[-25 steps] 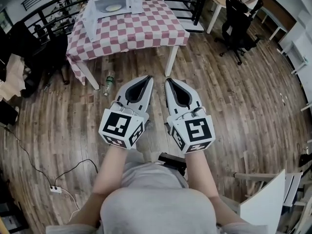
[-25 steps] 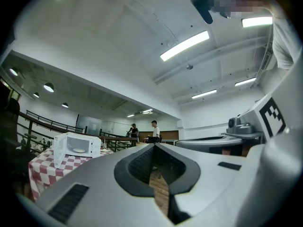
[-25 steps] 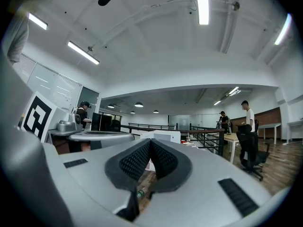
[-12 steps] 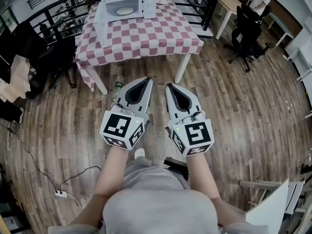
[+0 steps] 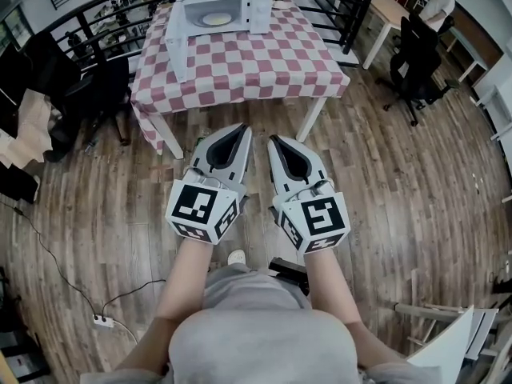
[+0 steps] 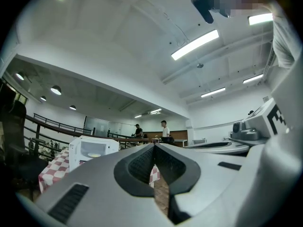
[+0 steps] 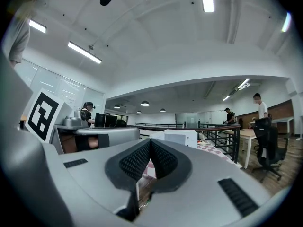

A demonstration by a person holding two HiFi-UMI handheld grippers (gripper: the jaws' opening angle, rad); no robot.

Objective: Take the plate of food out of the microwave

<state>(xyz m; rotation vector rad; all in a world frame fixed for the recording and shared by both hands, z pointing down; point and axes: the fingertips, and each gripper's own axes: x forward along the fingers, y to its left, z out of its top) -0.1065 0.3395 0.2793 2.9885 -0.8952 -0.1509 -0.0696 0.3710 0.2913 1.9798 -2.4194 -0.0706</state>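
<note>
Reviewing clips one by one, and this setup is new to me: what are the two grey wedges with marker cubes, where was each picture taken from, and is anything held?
No robot here. A person holds a left hand-held gripper and a right hand-held gripper; the marker cubes belong to them. The head view looks down from the person's head. Each gripper view looks along that tool's own jaws. Both pairs of jaws are shut, nothing between them. Ahead stands a table with a checked cloth; on it a white microwave, door open, with the plate of food inside.
</note>
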